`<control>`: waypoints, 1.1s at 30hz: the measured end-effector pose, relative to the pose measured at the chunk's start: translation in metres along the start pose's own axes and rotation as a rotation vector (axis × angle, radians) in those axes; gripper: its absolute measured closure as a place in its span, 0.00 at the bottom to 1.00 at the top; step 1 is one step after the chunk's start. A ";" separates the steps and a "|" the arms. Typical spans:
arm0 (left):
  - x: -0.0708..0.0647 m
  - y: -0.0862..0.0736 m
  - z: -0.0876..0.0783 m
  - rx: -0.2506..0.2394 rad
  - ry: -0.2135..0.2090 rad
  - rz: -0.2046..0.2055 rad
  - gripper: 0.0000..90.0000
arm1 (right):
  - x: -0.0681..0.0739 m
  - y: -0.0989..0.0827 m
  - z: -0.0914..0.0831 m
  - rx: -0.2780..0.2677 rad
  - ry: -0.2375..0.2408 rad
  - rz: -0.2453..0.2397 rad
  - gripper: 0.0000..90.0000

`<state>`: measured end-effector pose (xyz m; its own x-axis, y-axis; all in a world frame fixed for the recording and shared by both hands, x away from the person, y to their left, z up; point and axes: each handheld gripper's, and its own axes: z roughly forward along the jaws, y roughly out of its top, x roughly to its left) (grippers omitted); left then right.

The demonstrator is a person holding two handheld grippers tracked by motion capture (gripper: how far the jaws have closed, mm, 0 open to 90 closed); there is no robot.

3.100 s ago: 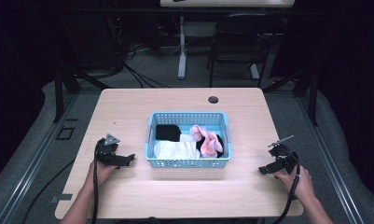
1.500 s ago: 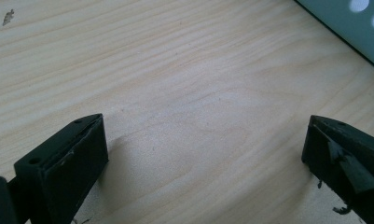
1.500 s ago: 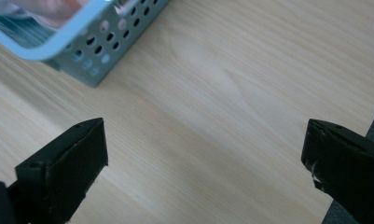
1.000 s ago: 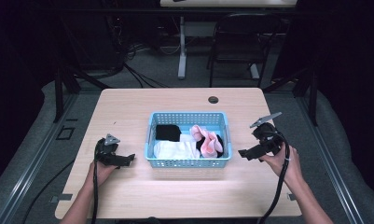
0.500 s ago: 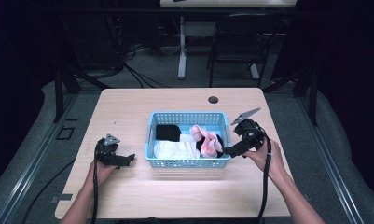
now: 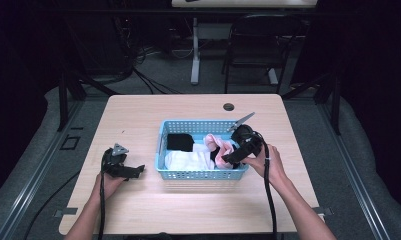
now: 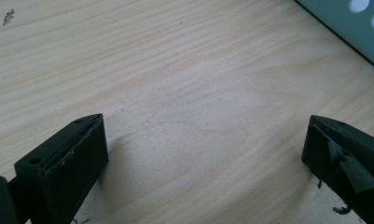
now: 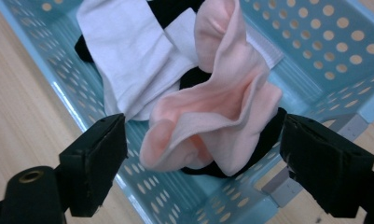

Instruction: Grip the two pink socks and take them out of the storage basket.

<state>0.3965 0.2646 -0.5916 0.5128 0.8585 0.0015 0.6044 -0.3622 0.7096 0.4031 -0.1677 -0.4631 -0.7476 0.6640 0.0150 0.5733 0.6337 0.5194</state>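
My right gripper [image 8: 203, 168] hangs over the pink sock [image 8: 217, 121] in the blue basket [image 6: 203, 174]. Its jaws have just been closing, not yet pressing it. My left gripper [image 7: 203, 163] rests released on the table [image 7: 175, 70].

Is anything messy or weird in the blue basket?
A bit messy: in the basket, the pink sock lies crumpled on top of the white cloth and black cloth. Nothing has spilled or looks broken.

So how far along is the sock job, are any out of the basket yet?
None are out yet: the pink sock, white sock and black sock all lie in the blue basket. Right now the right claw has just been closing, open around the pink sock without pinching it. The left claw rests open on the table. Grabbing and lifting come next.
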 end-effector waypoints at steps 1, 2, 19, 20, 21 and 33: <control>0.000 0.000 0.000 0.000 0.000 -0.002 0.00 | -0.001 0.001 0.002 0.009 0.002 0.000 0.19; 0.000 0.000 0.000 0.000 0.000 -0.002 0.00 | -0.001 0.001 0.002 0.009 0.002 0.000 0.19; 0.000 0.000 0.000 -0.001 0.002 0.000 0.00 | -0.005 0.004 0.026 0.091 -0.019 0.031 0.63; 0.000 0.000 0.000 -0.001 0.002 -0.001 0.00 | -0.006 0.002 0.027 0.089 -0.014 0.036 0.70; 0.000 0.000 0.000 -0.001 0.002 -0.001 0.00 | -0.006 0.001 0.028 0.093 -0.025 0.033 0.73; 0.000 0.000 0.000 0.001 0.002 0.000 0.00 | -0.011 -0.003 0.017 0.059 -0.035 0.068 0.89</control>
<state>0.3961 0.2643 -0.5916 0.5112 0.8595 0.0032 0.6049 -0.3624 0.7090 0.4152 -0.1700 -0.4789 -0.6950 0.7188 0.0180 0.6415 0.6086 0.4669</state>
